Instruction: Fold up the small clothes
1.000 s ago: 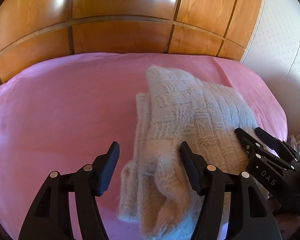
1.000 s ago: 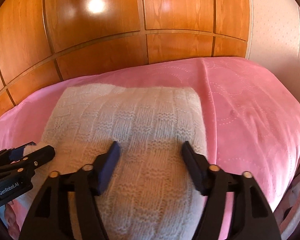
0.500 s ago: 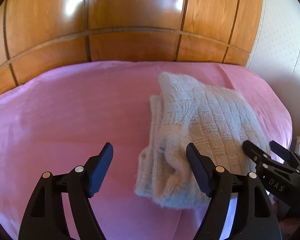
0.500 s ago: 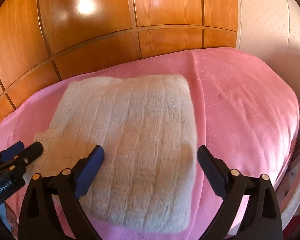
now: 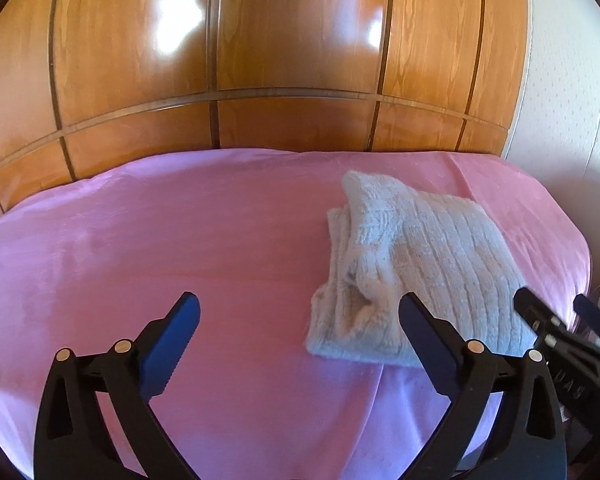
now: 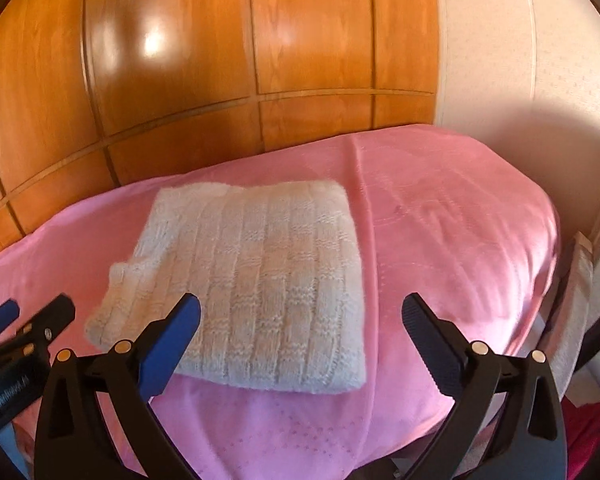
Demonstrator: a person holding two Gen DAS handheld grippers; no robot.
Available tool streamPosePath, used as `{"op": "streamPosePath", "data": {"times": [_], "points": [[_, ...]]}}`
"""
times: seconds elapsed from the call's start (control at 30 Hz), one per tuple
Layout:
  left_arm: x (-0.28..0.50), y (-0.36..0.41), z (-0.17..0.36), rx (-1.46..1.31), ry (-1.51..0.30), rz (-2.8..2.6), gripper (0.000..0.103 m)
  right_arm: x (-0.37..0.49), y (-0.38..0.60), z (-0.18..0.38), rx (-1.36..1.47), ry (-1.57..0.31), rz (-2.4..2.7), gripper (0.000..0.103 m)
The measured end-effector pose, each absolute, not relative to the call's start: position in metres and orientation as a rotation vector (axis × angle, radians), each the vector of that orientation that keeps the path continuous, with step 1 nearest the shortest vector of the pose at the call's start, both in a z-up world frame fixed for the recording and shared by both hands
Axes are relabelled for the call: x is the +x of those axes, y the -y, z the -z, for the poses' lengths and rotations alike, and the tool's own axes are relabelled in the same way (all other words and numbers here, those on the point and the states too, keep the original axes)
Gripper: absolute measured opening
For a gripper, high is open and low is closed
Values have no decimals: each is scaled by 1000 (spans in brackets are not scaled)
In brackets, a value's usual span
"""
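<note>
A folded white knitted garment [image 5: 416, 268] lies on the pink cover [image 5: 160, 248] at the right side in the left wrist view. In the right wrist view the garment [image 6: 256, 280] lies as a flat rectangle left of centre. My left gripper [image 5: 298, 320] is open and empty, held above the cover to the left of the garment's near edge. My right gripper [image 6: 300, 320] is open and empty, above the garment's near right corner. The right gripper also shows at the right edge of the left wrist view [image 5: 556, 320], and the left gripper at the left edge of the right wrist view [image 6: 28, 316].
A glossy wooden panelled wall [image 5: 284, 60] stands right behind the pink surface. A pale wall [image 6: 500, 52] is at the right. The cover's edge drops off at the right [image 6: 548, 264], with a chair-like frame [image 6: 580, 292] beside it.
Both grippers have pulled back and up from the garment and opened wider. The garment stays folded on the cover and now looks smaller and farther away.
</note>
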State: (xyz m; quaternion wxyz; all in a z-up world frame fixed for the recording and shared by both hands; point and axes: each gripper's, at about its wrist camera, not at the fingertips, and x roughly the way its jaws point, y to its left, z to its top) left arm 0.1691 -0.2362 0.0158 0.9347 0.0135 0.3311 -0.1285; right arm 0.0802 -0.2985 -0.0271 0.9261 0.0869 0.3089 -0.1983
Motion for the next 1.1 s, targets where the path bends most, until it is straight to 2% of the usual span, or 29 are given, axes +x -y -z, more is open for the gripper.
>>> {"op": "streamPosePath", "data": {"times": [1.1], "points": [[147, 237, -28, 32, -616, 243, 99, 69, 291, 19, 172, -602, 420, 101]]}}
